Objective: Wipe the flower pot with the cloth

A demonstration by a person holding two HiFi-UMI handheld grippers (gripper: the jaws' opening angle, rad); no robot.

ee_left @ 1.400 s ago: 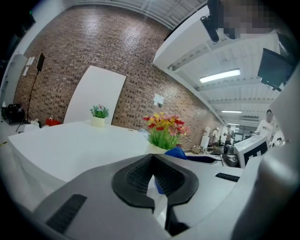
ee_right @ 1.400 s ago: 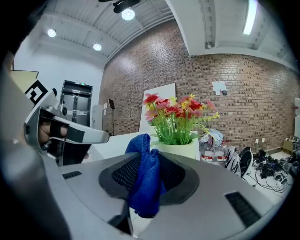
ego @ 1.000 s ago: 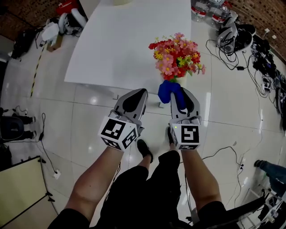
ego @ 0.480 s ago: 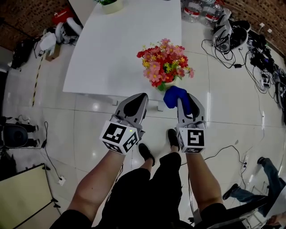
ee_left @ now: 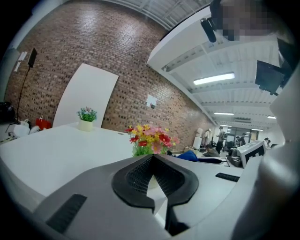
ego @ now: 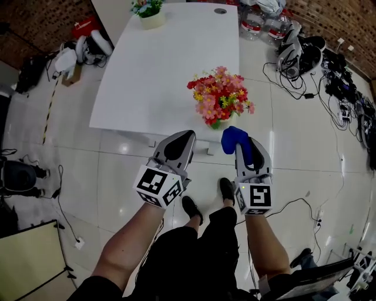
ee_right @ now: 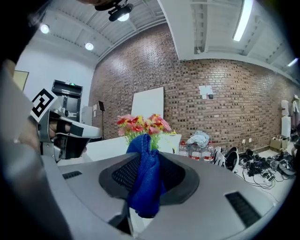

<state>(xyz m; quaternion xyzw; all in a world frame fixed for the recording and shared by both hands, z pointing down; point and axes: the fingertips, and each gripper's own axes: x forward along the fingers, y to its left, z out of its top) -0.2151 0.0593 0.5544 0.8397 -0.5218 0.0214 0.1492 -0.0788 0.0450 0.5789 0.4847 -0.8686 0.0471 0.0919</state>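
Note:
A bunch of red, pink and yellow flowers (ego: 220, 94) stands in a pale pot (ego: 215, 123) near the front right edge of the white table (ego: 153, 76). My right gripper (ego: 243, 142) is shut on a blue cloth (ego: 233, 137), held just to the near right of the pot, apart from it. In the right gripper view the cloth (ee_right: 146, 178) hangs between the jaws, with the flowers (ee_right: 143, 124) behind it. My left gripper (ego: 181, 137) is shut on nothing, in front of the table edge and left of the pot. The left gripper view shows the flowers (ee_left: 149, 138) ahead.
A small green plant in a white pot (ego: 147, 13) stands at the table's far end. Water bottles (ego: 258, 23), headsets and cables (ego: 329, 76) lie on the tiled floor to the right. More gear (ego: 70, 50) lies at the left. The person's legs and shoes (ego: 194, 206) are below the grippers.
The right gripper and the blue cloth have drawn back from under the flowers to the pot's near right. The left gripper has stayed shut and moved little. More of the table's far end shows.

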